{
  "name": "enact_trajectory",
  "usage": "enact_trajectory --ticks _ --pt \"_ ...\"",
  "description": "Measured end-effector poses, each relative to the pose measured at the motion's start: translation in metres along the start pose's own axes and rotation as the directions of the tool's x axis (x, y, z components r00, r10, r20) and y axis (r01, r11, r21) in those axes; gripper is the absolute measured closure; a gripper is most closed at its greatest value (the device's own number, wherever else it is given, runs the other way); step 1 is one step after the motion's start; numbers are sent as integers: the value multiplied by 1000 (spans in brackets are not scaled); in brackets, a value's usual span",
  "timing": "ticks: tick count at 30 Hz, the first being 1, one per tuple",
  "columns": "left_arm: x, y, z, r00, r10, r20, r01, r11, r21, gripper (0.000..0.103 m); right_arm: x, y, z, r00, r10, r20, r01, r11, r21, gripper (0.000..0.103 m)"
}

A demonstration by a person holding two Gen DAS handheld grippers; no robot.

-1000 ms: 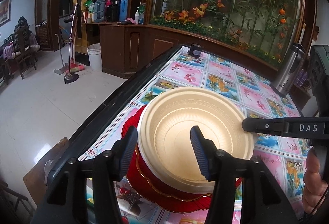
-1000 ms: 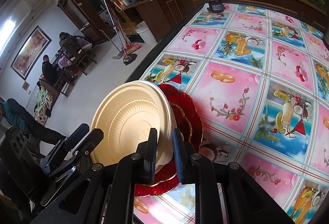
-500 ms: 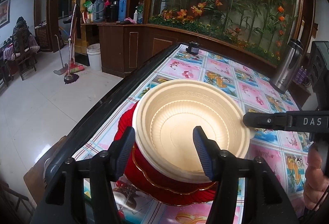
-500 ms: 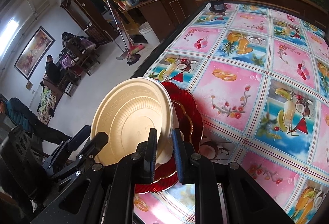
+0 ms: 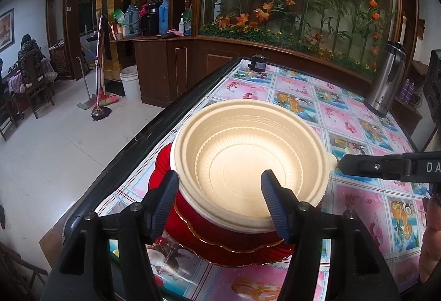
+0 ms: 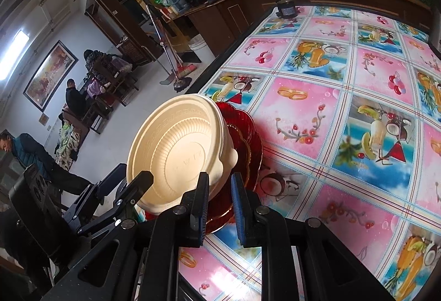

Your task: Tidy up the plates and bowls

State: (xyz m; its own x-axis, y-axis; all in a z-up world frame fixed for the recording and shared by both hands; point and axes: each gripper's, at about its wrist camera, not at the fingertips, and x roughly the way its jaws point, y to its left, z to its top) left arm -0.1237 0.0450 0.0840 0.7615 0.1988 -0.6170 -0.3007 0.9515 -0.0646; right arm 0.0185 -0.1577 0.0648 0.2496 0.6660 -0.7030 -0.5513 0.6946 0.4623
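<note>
With the left gripper having just been opening astride the ribbed cream plastic bowl, the right gripper is clamping its rim alone, risking tipping it off the scalloped red plates.

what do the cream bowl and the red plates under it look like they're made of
Cream ribbed round bowl: probably moulded plastic or pressed fibre, the disposable kind. It is matte and opaque, with fine ribs and an embossed rim band.

Red scalloped plates: glossy red glass or clear hard plastic, I cannot tell which. The red looks translucent, with bright highlights and a thin gold line along the wavy edge.
</note>
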Motion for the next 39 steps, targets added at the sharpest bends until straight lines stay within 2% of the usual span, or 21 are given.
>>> enact_trajectory --ticks 20,26,28,34,39 --pt "-3 -2 -5 1000 5 -1 -5 1000 3 39 -2 -4 -27 1000 -10 -16 10 1000 4 84" --pt "-5 -1 -9 1000 3 3 -3 1000 4 37 -2 -11 -35 1000 -8 -19 8 1000 15 82" --pt "-9 2 -13 1000 -2 7 2 1000 1 34 -2 -14 -37 1000 -8 -20 8 1000 21 78" --pt "-23 34 -14 995 -97 8 97 990 -103 33 0 -29 -34 1000 -27 -12 28 998 61 77" --pt "-13 86 -13 990 -141 -18 132 958 -256 33 5 -38 -26 999 -39 -5 39 995 87 77"
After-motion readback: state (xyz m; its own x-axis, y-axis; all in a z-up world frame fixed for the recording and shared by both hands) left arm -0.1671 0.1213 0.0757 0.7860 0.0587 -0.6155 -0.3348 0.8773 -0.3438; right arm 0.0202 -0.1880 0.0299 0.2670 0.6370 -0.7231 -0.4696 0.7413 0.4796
